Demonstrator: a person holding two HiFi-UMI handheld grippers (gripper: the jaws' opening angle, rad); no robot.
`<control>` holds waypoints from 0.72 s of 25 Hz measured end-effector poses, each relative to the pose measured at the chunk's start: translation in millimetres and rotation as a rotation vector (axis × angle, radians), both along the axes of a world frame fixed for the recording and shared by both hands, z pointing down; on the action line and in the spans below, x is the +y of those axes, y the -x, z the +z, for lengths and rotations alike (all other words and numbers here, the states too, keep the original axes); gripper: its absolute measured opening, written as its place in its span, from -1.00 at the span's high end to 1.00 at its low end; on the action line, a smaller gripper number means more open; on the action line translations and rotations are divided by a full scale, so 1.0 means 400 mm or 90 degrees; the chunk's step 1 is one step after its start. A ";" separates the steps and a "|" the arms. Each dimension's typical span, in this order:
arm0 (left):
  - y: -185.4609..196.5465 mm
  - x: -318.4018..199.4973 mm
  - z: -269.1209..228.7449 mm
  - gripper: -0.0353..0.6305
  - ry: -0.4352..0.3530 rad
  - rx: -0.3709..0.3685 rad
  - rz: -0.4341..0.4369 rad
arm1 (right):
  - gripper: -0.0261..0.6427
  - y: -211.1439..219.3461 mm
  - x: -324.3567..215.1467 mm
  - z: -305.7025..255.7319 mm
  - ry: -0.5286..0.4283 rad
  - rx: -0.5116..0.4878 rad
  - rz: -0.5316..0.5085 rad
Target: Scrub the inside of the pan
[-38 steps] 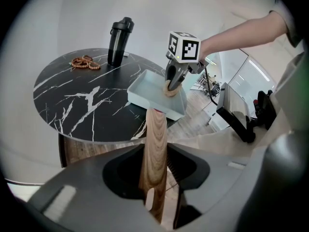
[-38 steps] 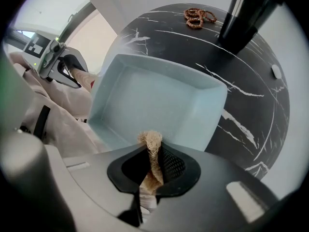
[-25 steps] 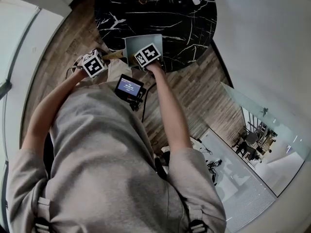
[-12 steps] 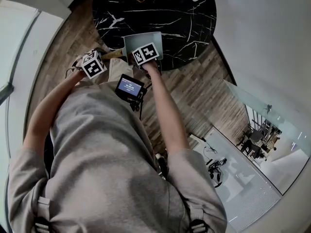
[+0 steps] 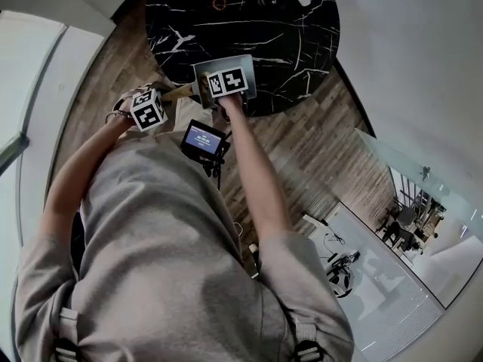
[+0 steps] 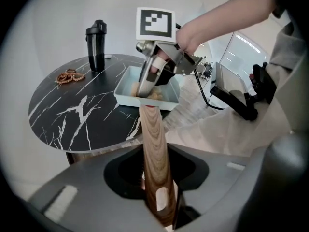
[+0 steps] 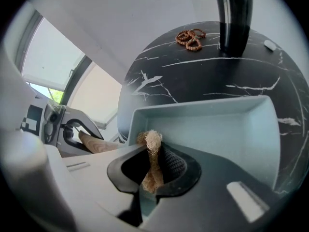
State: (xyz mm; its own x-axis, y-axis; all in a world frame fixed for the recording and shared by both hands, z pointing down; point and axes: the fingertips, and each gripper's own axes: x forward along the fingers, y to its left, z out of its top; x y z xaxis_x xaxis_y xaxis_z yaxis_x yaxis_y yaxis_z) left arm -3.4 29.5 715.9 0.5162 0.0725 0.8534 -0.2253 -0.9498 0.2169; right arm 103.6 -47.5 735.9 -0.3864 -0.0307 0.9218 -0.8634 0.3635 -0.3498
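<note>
A pale blue-grey square pan point(image 5: 220, 62) sits at the near edge of the round black marble table point(image 5: 287, 36). Its wooden handle point(image 6: 153, 149) runs back between the jaws of my left gripper point(image 6: 157, 197), which are closing on it and hold it. In the head view the left gripper point(image 5: 167, 96) is just off the table's edge. My right gripper point(image 7: 152, 170) reaches down into the pan point(image 7: 217, 124), shut on a tan fibrous scrub pad point(image 7: 153, 141). From the left gripper view the pad point(image 6: 155, 95) rests on the pan's floor under the right gripper point(image 6: 145, 88).
A black bottle point(image 6: 96, 38) and a string of brown beads point(image 6: 67, 76) stand at the table's far side, with a small white object point(image 5: 304, 0) nearby. A small device with a lit screen point(image 5: 202, 139) hangs at the person's chest. Wood flooring surrounds the table.
The right gripper has edged slightly farther over the pan. The left gripper has drifted a little back toward the person, still on the handle. The pan has barely moved.
</note>
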 end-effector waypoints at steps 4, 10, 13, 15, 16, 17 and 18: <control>0.005 0.009 -0.001 0.54 0.008 -0.006 0.006 | 0.77 0.024 -0.055 -0.009 -0.038 -0.001 0.008; 0.012 0.007 -0.001 0.54 0.007 -0.012 0.008 | 0.77 0.028 -0.066 -0.014 -0.045 -0.028 0.004; 0.014 0.008 0.000 0.54 0.011 -0.015 0.008 | 0.76 0.008 -0.072 -0.016 -0.059 -0.016 -0.005; 0.013 0.007 0.000 0.54 0.013 -0.014 0.007 | 0.75 -0.030 -0.088 -0.020 -0.074 0.013 -0.015; 0.013 0.007 -0.001 0.54 0.014 -0.014 0.007 | 0.75 -0.057 -0.098 -0.021 -0.080 0.030 -0.011; 0.013 0.007 -0.002 0.54 0.015 -0.013 0.007 | 0.75 -0.089 -0.109 -0.022 -0.084 0.047 -0.002; 0.013 0.007 -0.004 0.54 0.016 -0.012 0.007 | 0.75 -0.121 -0.120 -0.023 -0.088 0.063 0.009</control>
